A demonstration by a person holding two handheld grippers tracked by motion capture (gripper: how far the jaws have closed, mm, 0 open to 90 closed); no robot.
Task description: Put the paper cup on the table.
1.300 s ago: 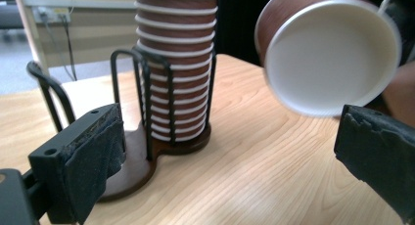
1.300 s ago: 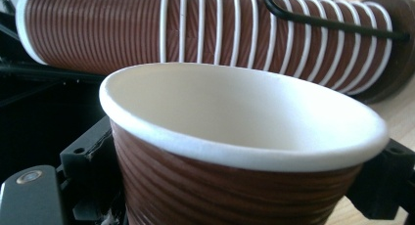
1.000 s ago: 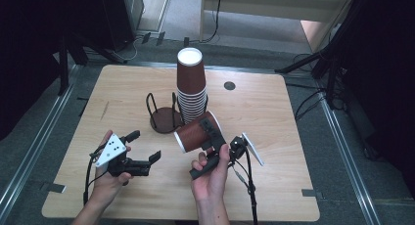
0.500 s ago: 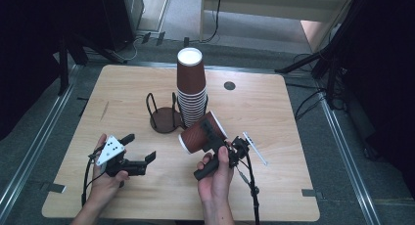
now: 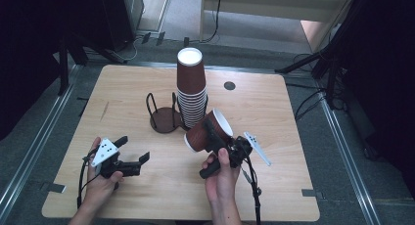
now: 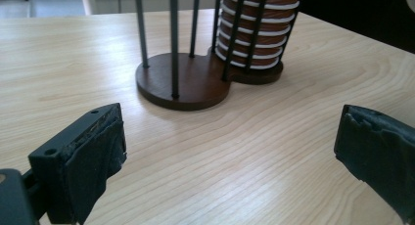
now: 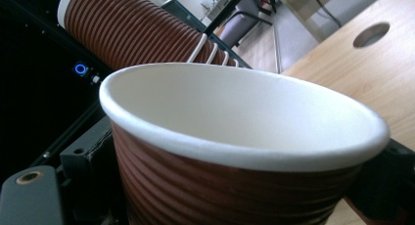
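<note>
Right gripper view puts the brown paper cup [image 7: 235, 151] right at the lens, its white rim and pale inside facing up, ribbed wall pinched between the two black jaws of the right hand-held gripper [image 7: 235, 195]. High view shows what that close-up cannot: the cup [image 5: 208, 132] is held tilted above the wooden surface [image 5: 274, 112], just in front of the tall stack of cups [image 5: 192, 90], with the right hand-held gripper [image 5: 215, 137] clamped on it. Left gripper view looks low across the wood at the dark round-based wire holder [image 6: 183, 80] (the stack's bottom rings sit in its far bay). Its own left hand-held gripper [image 6: 230, 156] stands wide apart, grasping nothing; from above it [image 5: 132, 154] lies near the front left.
</note>
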